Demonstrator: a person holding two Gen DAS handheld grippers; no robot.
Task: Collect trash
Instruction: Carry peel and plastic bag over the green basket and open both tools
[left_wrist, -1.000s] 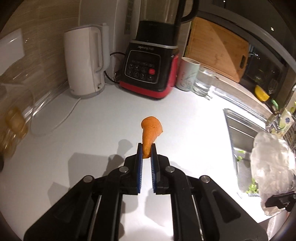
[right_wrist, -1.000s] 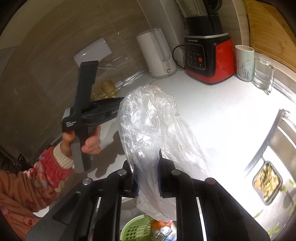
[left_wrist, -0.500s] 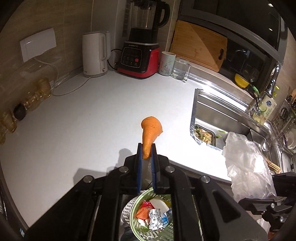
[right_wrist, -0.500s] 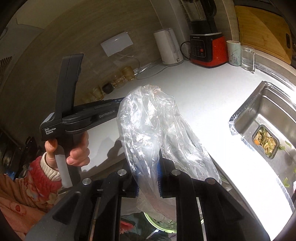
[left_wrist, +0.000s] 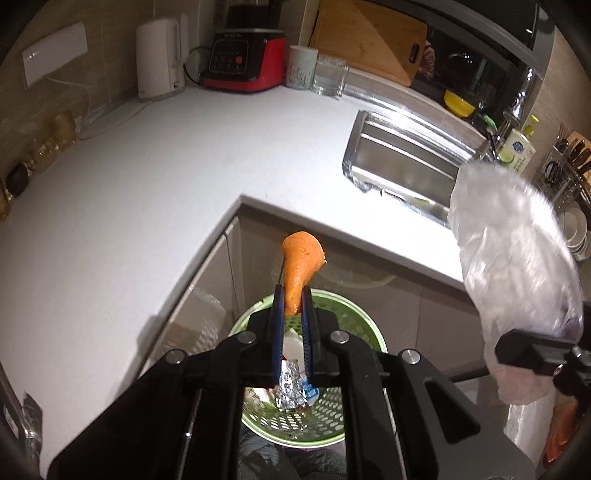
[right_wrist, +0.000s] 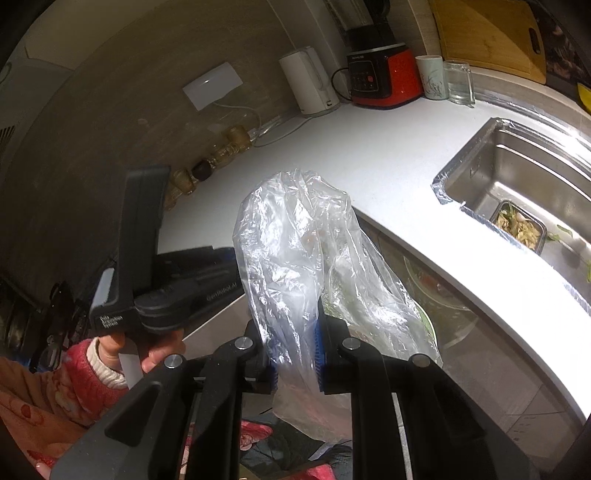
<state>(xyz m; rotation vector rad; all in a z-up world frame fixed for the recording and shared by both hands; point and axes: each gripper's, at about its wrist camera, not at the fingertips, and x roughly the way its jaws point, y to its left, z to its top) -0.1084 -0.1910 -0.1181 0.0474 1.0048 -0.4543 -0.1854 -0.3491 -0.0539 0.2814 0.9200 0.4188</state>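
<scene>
My left gripper (left_wrist: 293, 300) is shut on an orange carrot end (left_wrist: 300, 264), held in the air above a green perforated bin (left_wrist: 334, 413) on the floor by the cabinet corner. The bin holds crumpled foil (left_wrist: 290, 389) and other scraps. My right gripper (right_wrist: 295, 325) is shut on a crumpled clear plastic bag (right_wrist: 295, 258), which rises above its fingers; the same bag (left_wrist: 513, 258) shows at the right of the left wrist view. A hand in a pink sleeve holds the left gripper's body (right_wrist: 147, 280) in the right wrist view.
A white L-shaped counter (left_wrist: 147, 177) carries a white kettle (left_wrist: 159, 59), a red-and-black blender (left_wrist: 243, 55), a mug (left_wrist: 301, 66) and a glass (left_wrist: 330, 75). A steel sink (right_wrist: 524, 184) holds a strainer of food scraps (right_wrist: 519, 227). Grey cabinet fronts (left_wrist: 373, 280) stand behind the bin.
Both grippers have drawn back from over the counter to past its front edge. The green bin has come fully into view under the carrot end. Both grips are unchanged.
</scene>
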